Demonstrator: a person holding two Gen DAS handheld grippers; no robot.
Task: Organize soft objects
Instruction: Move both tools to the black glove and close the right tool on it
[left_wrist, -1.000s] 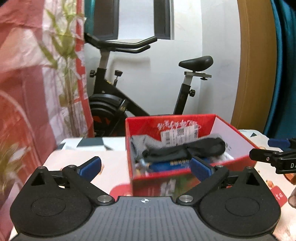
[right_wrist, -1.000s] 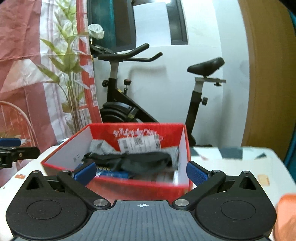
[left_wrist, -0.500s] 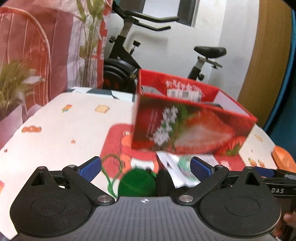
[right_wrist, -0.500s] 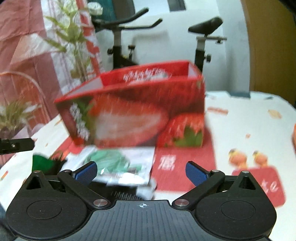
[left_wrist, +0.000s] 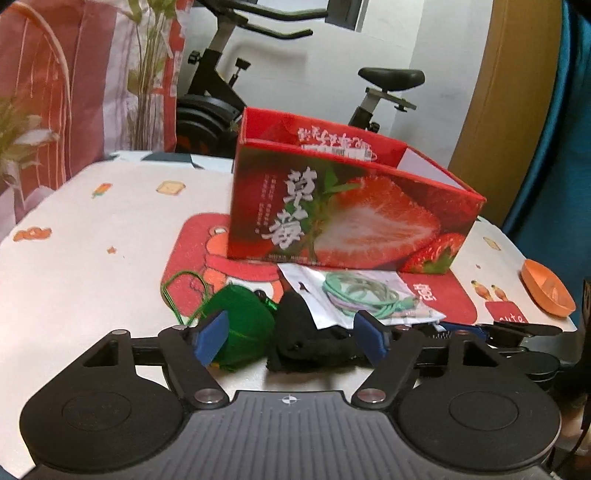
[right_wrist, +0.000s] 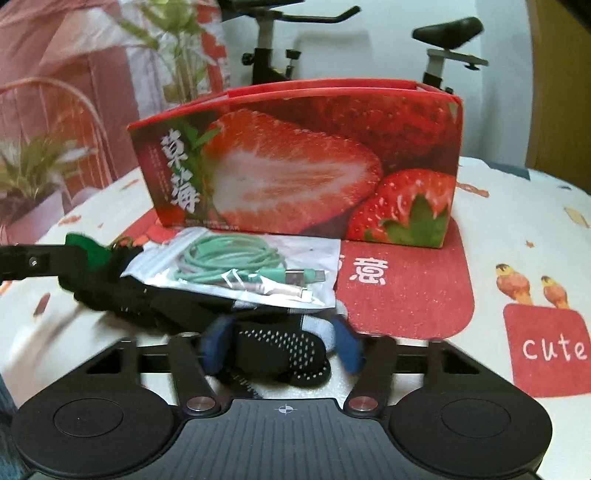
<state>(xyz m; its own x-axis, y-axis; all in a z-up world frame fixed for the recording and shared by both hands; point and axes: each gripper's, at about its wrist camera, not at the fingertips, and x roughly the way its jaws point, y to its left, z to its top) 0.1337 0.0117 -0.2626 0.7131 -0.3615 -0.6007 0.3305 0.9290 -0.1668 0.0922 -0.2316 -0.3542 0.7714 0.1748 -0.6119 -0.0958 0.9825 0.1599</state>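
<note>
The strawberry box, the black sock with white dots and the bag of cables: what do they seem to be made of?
Strawberry box: probably printed cardboard, thin stiff walls, slight sheen.
Black sock: knit fabric, limp and matte; the dots may be rubbery grips.
Cable bag: clear glossy plastic film, with contents showing through.

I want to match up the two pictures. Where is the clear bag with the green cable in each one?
Left wrist view: the clear bag lies in the lower middle, in front of the strawberry box, just past the black sock.
Right wrist view: the clear bag is left of center, overlapping the black sock.
Shared landmark: the strawberry box, right behind the bag in both.
</note>
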